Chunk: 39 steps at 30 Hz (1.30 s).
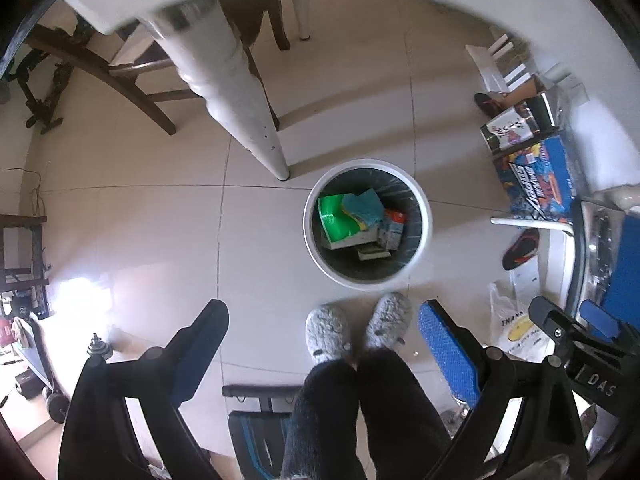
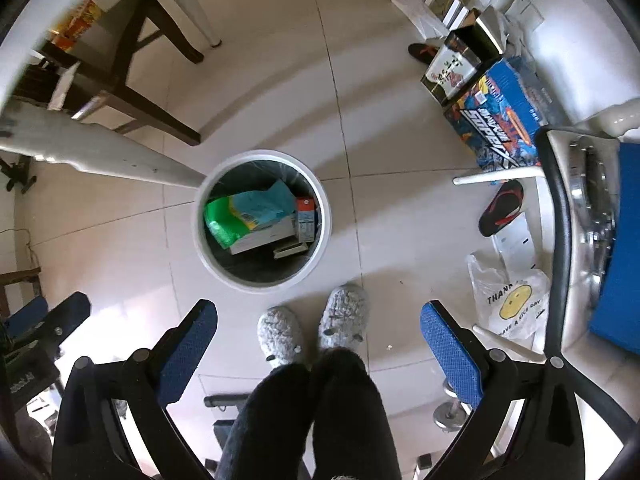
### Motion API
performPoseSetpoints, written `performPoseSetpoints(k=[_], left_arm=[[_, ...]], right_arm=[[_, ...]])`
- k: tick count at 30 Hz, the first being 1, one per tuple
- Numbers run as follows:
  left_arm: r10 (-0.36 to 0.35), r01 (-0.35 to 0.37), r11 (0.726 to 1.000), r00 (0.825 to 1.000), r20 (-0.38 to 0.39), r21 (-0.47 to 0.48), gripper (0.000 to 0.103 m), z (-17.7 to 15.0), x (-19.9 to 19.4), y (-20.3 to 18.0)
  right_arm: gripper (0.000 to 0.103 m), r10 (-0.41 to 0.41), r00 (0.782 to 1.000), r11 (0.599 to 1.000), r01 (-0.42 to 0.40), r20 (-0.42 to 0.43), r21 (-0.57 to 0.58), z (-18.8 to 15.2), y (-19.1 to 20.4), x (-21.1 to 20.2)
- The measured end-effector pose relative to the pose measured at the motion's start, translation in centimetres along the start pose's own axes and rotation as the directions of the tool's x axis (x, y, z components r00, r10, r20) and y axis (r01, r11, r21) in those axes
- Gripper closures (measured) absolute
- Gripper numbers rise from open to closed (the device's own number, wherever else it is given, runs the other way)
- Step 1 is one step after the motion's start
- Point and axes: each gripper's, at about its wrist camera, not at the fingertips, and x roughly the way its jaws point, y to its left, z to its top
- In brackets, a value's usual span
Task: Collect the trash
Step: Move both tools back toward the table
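A round white trash bin (image 1: 426, 216) with a dark liner stands on the tiled floor below both grippers; it also shows in the right wrist view (image 2: 326, 220). Inside lie a green wrapper (image 1: 336, 220), a teal packet (image 2: 260, 204), a white box (image 2: 264, 236) and a small carton (image 2: 306, 220). My left gripper (image 1: 324, 316) is open and empty, held high above the floor. My right gripper (image 2: 320, 316) is open and empty too, beside it; it also shows in the left wrist view (image 1: 576, 320).
The person's grey slippers (image 2: 312, 328) stand just in front of the bin. A white table leg (image 1: 240, 92) and a dark wooden chair (image 2: 132, 80) are to the left. Printed boxes (image 2: 496, 120), a sandal (image 2: 502, 208) and a white plastic bag (image 2: 508, 304) lie to the right.
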Motion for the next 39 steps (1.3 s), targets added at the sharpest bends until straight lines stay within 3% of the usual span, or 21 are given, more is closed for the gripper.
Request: performPoseSetpoints(k=[13, 17, 21, 26, 29, 33, 39], left_arm=[[-0.026, 0.022, 0.999, 0.995, 0.095, 0.049, 0.006, -3.1, -14.8, 0.1], [-0.03, 0.02, 0.998, 0.984, 0.177, 0.06, 0.006, -2.9, -20.0, 0.0], [-0.016, -0.011, 0.995, 0.958, 0.286, 0.094, 0.006, 0.0, -24.6, -1.8], [0.03, -0.077, 0.992, 0.917, 0.397, 0.103, 0.006, 5.8, -27.9, -4.8], [0.024, -0.082, 0.988, 0.913, 0.406, 0.127, 0.0, 9.8, -28.2, -7.3], [0.018, -0.082, 0.986, 0.921, 0.39, 0.147, 0.0, 16.2, -27.7, -11.8], [-0.024, -0.03, 0.981, 0.961, 0.275, 0.19, 0.0, 27.2, -24.2, -21.1]], right_arm=[[0.001, 0.071, 0.994, 0.997, -0.072, 0.085, 0.007, -4.5, 0.1, -17.6], [0.001, 0.118, 0.986, 0.992, -0.122, 0.117, 0.025, -5.1, -0.1, -23.0], [0.001, 0.166, 0.97, 0.981, -0.18, 0.177, 0.068, -4.1, -1.0, -27.7], [0.001, 0.183, 0.948, 0.967, -0.222, 0.261, 0.125, 0.3, -3.5, -32.4], [0.001, 0.174, 0.939, 0.958, -0.232, 0.298, 0.171, 3.8, -5.8, -34.1], [0.001, 0.17, 0.935, 0.939, -0.25, 0.312, 0.237, 10.2, -10.3, -34.7], [0.001, 0.154, 0.938, 0.907, -0.259, 0.31, 0.333, 22.8, -18.7, -32.9]])
